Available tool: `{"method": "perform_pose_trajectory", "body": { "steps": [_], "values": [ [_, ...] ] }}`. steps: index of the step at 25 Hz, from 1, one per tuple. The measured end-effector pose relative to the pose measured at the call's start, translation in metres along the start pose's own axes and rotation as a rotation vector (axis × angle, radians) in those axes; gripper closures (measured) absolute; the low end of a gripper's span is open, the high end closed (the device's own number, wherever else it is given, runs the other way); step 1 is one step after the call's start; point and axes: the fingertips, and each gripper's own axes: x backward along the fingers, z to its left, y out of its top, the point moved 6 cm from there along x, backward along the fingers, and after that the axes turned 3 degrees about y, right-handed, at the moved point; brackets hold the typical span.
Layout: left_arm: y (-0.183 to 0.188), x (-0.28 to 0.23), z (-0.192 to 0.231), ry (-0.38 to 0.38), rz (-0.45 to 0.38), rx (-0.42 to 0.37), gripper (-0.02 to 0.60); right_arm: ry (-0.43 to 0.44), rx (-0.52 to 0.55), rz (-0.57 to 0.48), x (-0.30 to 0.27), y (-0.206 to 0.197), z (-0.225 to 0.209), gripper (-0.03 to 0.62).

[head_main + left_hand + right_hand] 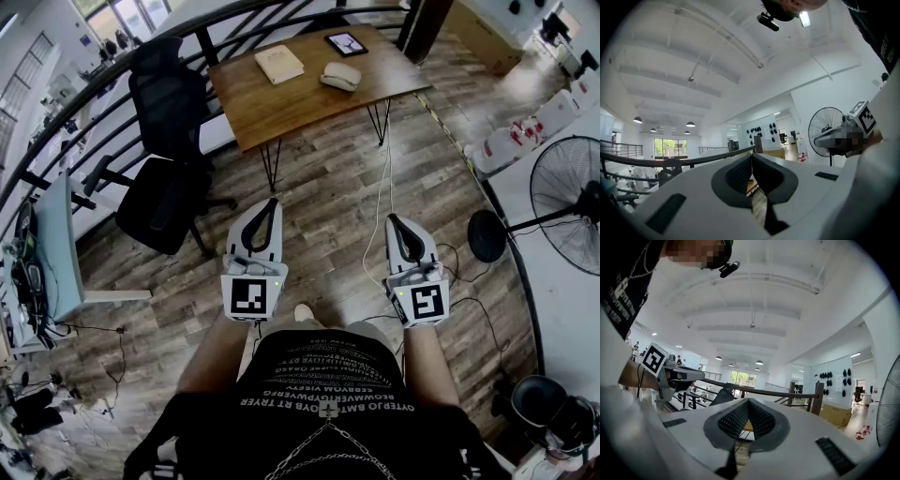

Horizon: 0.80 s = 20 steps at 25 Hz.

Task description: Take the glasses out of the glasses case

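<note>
Both tools are held level in front of the person and well apart from the wooden surface, so I judge that the step in hand is only the approach. The left gripper has its fingers pressed together with nothing between them, and the right gripper shows the same, fingers closed and empty. The glasses case, pale and apparently closed, lies on the right part of the surface, near a tablet and with a book to its left. The glasses are not visible and are probably inside. To do it well, the person should come close first and spread both pairs of fingers before arriving. One gripper should then steady the lower shell while the other lifts the lid. On which side the hinge is, I cannot tell from here.
</note>
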Motion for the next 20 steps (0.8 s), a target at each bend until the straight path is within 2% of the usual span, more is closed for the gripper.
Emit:
{"method": "perform_pose_trajectory", "body": {
  "steps": [7,14,20],
  "values": [
    [-0.004,0.008,0.008,-0.003,0.010,-0.008,0.554,-0.006,-0.016,-0.011,0.002,0.003,0.011,0.592],
    [-0.008,0.011,0.012,-0.006,0.000,0.021,0.554,-0.012,-0.014,0.000,0.006,0.006,0.014,0.592],
    [-0.003,0.009,0.008,-0.033,0.019,0.039,0.554,0.035,-0.037,-0.021,0.006,0.009,0.015,0.592]
  ]
}}
